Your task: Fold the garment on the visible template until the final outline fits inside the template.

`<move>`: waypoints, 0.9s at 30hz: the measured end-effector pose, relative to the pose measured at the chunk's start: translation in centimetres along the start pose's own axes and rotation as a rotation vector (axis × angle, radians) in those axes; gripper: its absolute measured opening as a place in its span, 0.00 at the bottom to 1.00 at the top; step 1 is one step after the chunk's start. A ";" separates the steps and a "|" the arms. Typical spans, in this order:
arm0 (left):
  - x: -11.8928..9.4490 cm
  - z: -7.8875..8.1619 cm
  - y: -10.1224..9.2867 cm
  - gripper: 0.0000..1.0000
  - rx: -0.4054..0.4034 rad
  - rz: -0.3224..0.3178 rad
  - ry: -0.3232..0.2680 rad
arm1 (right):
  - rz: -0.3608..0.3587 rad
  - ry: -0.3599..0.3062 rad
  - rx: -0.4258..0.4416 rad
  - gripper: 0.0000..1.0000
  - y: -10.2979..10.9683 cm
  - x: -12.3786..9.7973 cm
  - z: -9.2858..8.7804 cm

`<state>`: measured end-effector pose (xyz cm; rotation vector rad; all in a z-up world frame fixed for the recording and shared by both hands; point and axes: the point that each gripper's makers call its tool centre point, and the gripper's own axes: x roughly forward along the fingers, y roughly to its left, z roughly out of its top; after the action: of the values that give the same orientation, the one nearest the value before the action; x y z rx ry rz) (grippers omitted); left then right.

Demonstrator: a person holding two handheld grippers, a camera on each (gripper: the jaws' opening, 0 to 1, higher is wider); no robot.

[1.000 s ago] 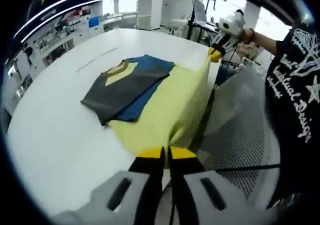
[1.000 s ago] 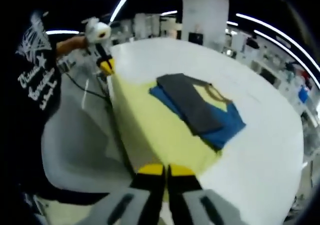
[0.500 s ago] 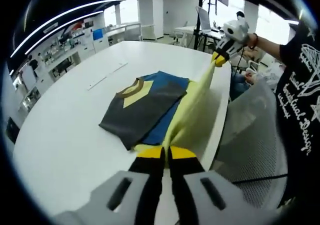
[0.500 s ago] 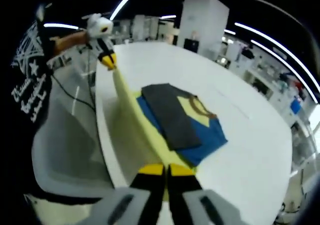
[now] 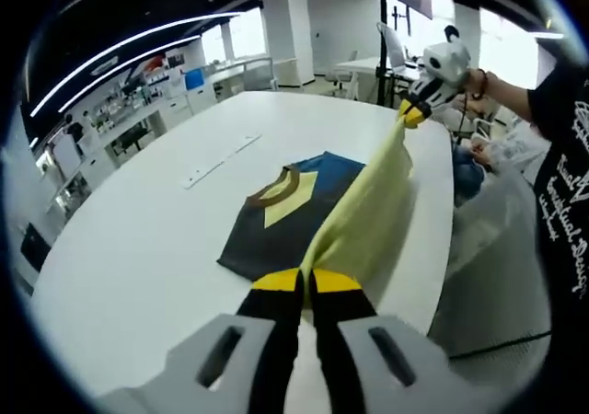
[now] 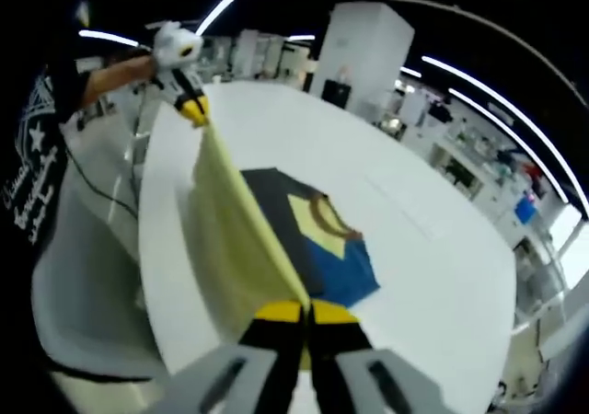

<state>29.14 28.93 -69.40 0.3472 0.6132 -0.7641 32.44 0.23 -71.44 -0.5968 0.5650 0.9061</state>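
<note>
A garment lies on the white round table (image 5: 138, 248): its folded top shows dark grey (image 5: 267, 239), blue and a yellow collar panel with a brown neckband (image 5: 281, 186). Its pale yellow lower part (image 5: 363, 225) is lifted off the table and stretched between both grippers. My left gripper (image 5: 306, 281) is shut on one corner of that yellow cloth, and my right gripper (image 5: 411, 112) shows at the far end holding the other corner. In the right gripper view my right gripper (image 6: 306, 311) is shut on the yellow cloth (image 6: 235, 239), with the left gripper (image 6: 191, 110) at its far end and the folded garment (image 6: 317, 239) beside it.
A person in a black printed T-shirt (image 5: 566, 184) stands at the table's edge, one hand (image 5: 479, 85) on the right gripper. A white chair (image 6: 78, 285) stands below the table edge. Two thin strips (image 5: 221, 156) lie on the table beyond the garment. Desks and shelves fill the room behind.
Both grippers have lifted the yellow part up off the table and carried it toward the folded grey and blue part; it now hangs taut as an upright sheet.
</note>
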 end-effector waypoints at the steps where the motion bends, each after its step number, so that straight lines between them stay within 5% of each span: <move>1: 0.1 0.1 0.4 0.00 -0.007 0.004 -0.003 | -0.004 0.001 -0.004 0.00 -0.4 0.2 0.0; 18: 3.0 3.7 6.3 0.00 -0.018 0.148 -0.073 | -0.088 -0.028 -0.008 0.00 -6.7 3.5 2.7; 27: 5.2 4.1 9.0 0.00 0.015 0.206 -0.049 | -0.135 -0.030 0.030 0.00 -9.0 5.4 3.1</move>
<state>40.23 30.17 -68.84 0.3980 0.5171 -0.5783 43.36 0.92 -70.77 -0.5863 0.5041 0.7766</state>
